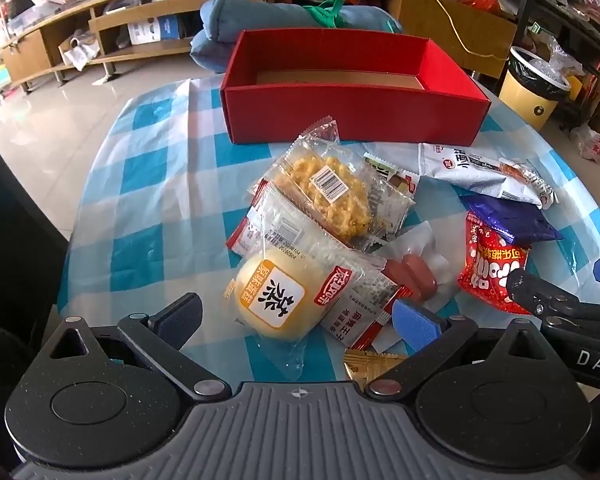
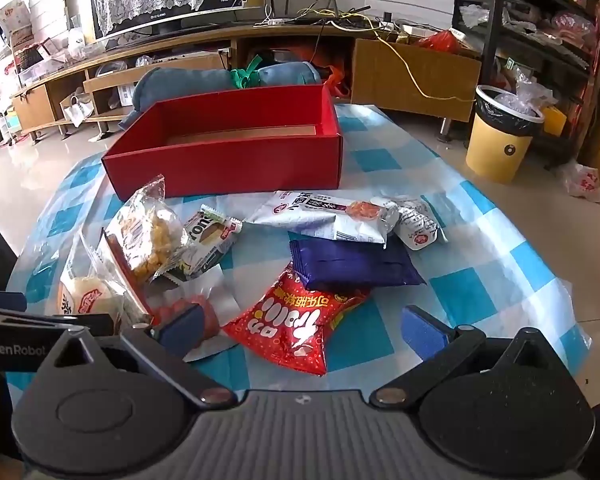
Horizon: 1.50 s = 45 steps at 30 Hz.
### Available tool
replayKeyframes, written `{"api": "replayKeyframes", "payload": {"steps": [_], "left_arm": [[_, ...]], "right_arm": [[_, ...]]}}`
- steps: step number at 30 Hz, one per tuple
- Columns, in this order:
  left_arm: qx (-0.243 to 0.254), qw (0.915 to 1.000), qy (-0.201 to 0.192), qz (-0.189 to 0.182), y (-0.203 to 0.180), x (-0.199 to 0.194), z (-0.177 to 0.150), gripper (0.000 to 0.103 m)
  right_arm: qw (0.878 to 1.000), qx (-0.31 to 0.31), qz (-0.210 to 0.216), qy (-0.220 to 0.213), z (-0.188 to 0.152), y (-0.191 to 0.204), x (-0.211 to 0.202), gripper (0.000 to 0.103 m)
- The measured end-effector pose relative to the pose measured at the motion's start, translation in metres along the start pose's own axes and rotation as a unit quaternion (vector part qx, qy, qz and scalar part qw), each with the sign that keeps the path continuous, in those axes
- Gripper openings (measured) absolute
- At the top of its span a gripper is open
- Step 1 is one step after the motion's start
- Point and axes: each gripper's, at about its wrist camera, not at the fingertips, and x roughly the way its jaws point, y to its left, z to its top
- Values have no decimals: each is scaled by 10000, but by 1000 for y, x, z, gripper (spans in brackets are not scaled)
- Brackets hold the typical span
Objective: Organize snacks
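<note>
While nothing is yet packed, wrapped snacks (image 1: 332, 216) are heaped at the worktop's (image 1: 148, 184) middle, just before an empty red box (image 1: 352, 112) toward its far edge. Packets are judged light, crinkly and crushable, best pinched by a sealed edge. Left gripper (image 1: 296, 312) and right gripper (image 2: 300, 328) are both held released above them.

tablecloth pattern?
Blue-and-white check tablecloth, clearest in the left wrist view.

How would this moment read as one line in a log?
left gripper: open over bun pack | right gripper: open over red bag | red box: empty
</note>
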Motion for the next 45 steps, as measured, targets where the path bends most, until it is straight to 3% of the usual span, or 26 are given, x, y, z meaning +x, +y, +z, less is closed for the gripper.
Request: {"api": "replayKeyframes", "payload": {"steps": [45], "left_arm": [[38, 9999, 140, -30, -1, 4, -3, 98]], "right_arm": [[9996, 9, 65, 291, -4, 3, 3, 100]]}}
